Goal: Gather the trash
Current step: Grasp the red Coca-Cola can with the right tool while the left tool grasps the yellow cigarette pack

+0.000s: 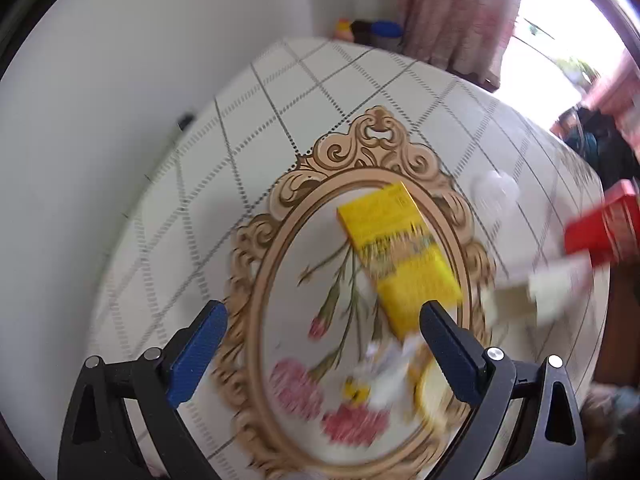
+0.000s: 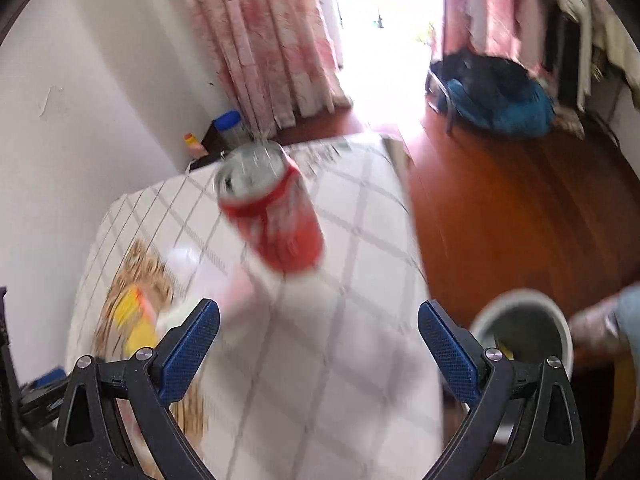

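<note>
- While my left gripper (image 1: 322,344) hangs over the table (image 1: 248,120) with its jaws spread wide and nothing between them, the left wrist view shows one yellow carton (image 1: 398,252) lying flat inside the oval frame printed on the tablecloth, its near end just ahead of my right-hand finger.
- That carton looks like thin card — light, stiff along its edges, likely to cave if squeezed on the broad faces. I would take it across its narrow width near the closest end.
- Just below it sits a blurred heap of crumpled white and yellow wrappers (image 1: 384,376); I cannot count the pieces. They should be soft and nearly weightless, so a pinch into the bulk would do.
- Further right I count one clear round plastic piece (image 1: 494,190), one pale torn box (image 1: 532,300) and one red can (image 1: 604,228) at the table's edge.
- From the right wrist view, my right gripper (image 2: 318,344) is likewise spread and empty, with the red can (image 2: 272,216) lying on its side ahead of it, open top away from me.
- The can is thin metal — light, smooth, prone to roll and dent; I would close on its mid-body, across the round.
- One white bin (image 2: 524,320) stands on the floor beside the table, just past my right finger, something yellow inside.
</note>
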Tool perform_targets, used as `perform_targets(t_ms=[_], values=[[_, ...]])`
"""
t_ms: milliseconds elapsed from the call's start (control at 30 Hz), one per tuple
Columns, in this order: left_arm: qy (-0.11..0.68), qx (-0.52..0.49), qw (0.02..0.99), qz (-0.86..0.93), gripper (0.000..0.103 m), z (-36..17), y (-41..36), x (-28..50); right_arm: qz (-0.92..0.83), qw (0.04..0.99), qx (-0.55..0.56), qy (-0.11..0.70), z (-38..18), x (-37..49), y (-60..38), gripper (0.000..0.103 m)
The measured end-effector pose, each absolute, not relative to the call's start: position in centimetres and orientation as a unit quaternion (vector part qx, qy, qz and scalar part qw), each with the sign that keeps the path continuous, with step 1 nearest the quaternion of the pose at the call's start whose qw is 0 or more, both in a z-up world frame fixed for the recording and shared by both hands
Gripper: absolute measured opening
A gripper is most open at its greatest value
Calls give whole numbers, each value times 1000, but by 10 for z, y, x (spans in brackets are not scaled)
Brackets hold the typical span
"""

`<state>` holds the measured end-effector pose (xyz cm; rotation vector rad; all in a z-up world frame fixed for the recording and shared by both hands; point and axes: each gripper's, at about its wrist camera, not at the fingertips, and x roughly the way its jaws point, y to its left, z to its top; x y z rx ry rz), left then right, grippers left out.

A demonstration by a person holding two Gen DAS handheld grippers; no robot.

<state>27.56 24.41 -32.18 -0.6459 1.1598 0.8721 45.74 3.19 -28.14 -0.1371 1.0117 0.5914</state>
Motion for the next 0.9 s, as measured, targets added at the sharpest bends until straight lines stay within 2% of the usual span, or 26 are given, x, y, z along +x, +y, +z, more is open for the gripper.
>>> perform_targets(t_ms=[100,300,367,400,433,467,500,767,900], values=[[521,-343,684,377,98,-341,263,290,286,834,-75,467,-293,480,68,101],[535,-348,678,366,97,-359,265,317,297,832,-100,457,-314,506,113,100],[532,-333,683,375,93,-357,259,319,299,830,-94,462,-319,512,119,87],[531,-319,684,385,89,-357,255,318,299,829,-91,464,-320,514,119,69],[531,-314,685,389,87,-356,253,318,298,828,-90,466,-320,516,120,70],[525,-306,692,391,78,-353,248,315,295,829,-91,467,-320,517,121,70],[520,-302,696,392,65,-351,245,313,295,829,-89,467,-320,516,118,70],[521,-293,705,382,59,-343,242,301,287,830,-91,470,-310,510,106,69],[508,-276,724,376,58,-320,231,286,285,832,-93,466,-297,504,97,69]])
